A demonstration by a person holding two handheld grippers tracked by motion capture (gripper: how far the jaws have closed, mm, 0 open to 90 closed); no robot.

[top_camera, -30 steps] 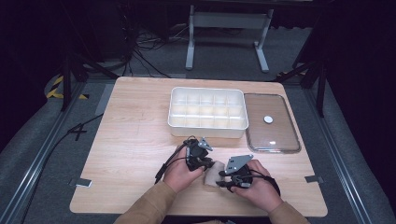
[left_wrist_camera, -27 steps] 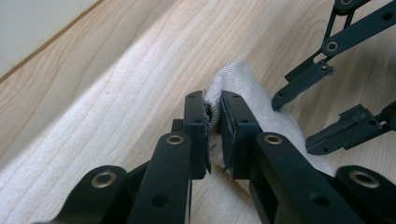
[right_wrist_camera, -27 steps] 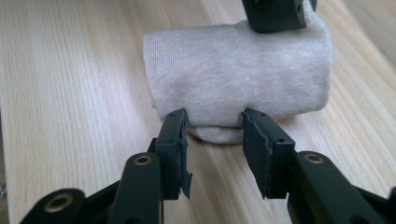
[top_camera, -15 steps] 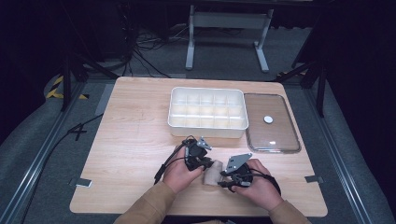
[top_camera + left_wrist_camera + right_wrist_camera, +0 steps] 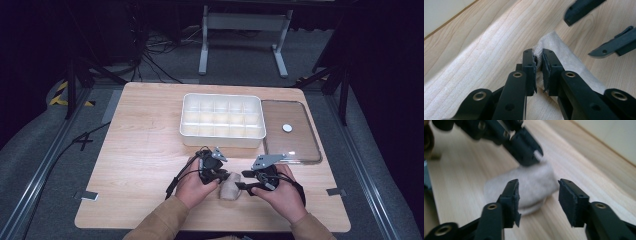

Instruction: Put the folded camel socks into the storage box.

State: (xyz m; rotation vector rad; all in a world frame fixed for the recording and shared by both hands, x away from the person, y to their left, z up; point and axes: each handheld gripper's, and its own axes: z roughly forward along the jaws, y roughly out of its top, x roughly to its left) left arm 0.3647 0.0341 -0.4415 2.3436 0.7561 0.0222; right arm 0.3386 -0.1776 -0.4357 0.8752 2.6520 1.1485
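Left gripper (image 5: 538, 62) clamped on rolled cloth (image 5: 230, 185); right gripper (image 5: 537, 192) jaws just opened off it, released onto desk (image 5: 145, 135), handover likely done.

Nothing readable anywhere here, honestly. No labels, brand names or numbers turn up on anything near either claw.

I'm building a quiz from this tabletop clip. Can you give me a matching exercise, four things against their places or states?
Things:
1. small beige rolled cloth
2. white divided plastic tray
3. clear flat lid with white knob
4. right gripper

States:
A. jaws apart, nothing pinched
B. lies right of the tray
C. pinched by the left gripper
D. stands behind the hands, compartments look bare

Pairs: 1-C, 2-D, 3-B, 4-A
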